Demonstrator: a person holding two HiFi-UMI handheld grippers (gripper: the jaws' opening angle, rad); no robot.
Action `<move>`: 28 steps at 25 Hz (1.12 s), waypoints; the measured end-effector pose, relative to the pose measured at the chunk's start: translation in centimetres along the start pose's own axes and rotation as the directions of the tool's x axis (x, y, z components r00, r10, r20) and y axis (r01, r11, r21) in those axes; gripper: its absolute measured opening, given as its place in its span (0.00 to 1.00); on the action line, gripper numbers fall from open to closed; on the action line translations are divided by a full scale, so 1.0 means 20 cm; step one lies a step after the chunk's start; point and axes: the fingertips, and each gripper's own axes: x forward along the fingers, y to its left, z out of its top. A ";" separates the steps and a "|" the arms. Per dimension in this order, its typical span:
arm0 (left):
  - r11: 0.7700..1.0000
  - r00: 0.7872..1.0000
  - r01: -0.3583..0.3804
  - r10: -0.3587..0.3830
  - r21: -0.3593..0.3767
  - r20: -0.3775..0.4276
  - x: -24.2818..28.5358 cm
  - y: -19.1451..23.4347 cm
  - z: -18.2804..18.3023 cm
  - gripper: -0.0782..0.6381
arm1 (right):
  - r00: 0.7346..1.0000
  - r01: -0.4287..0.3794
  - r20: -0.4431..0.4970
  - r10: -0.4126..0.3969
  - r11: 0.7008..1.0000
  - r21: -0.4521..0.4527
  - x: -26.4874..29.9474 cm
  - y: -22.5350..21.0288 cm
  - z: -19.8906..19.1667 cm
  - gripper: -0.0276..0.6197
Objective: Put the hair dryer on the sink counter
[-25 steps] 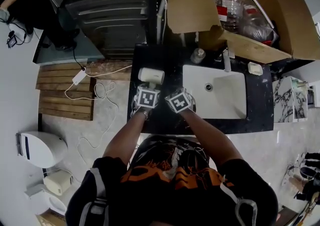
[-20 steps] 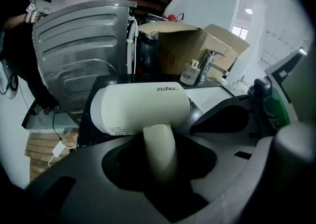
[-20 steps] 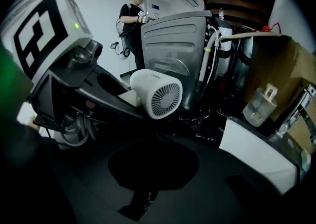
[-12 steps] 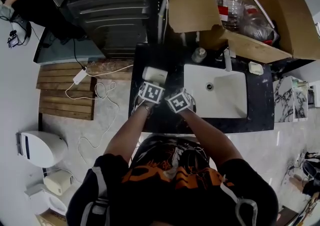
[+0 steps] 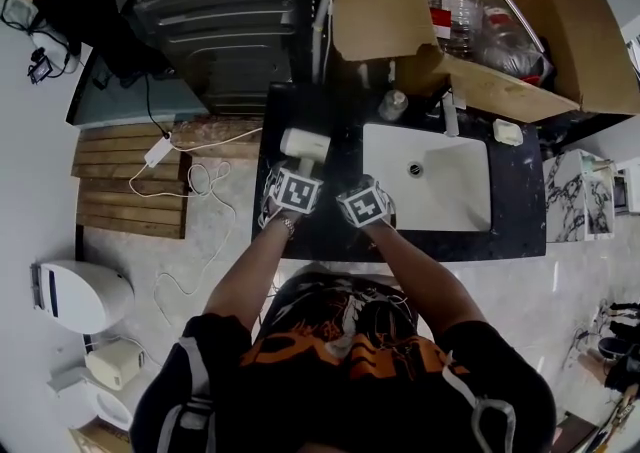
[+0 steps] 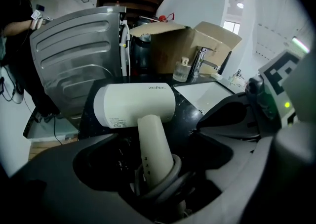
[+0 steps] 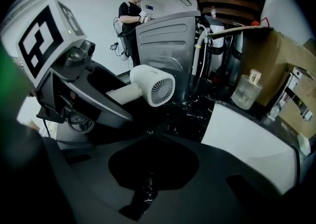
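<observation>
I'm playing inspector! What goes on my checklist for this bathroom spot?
Surface: black marble counter with a white sink.
Job's things: white hair dryer resting on the counter, left of the sink.
Clutter: glass bottle; cardboard box holding plastic bottles.
Grippers: left gripper open, jaws just been opening, dryer's handle between them; right gripper shut, empty.
Cables: grey cord looped at the handle; white cable on the floor.
Surroundings: washing machine, wooden mat, toilet.

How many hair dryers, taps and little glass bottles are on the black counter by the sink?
hair dryer: 1
tap: 1
glass bottle: 1
Total: 3
</observation>
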 end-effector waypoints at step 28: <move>0.983 0.819 0.051 -0.142 0.177 0.555 -0.90 -0.53 0.48 0.66 | 0.855 0.062 0.514 -0.072 0.997 0.037 -0.97 0.01 0.42 0.06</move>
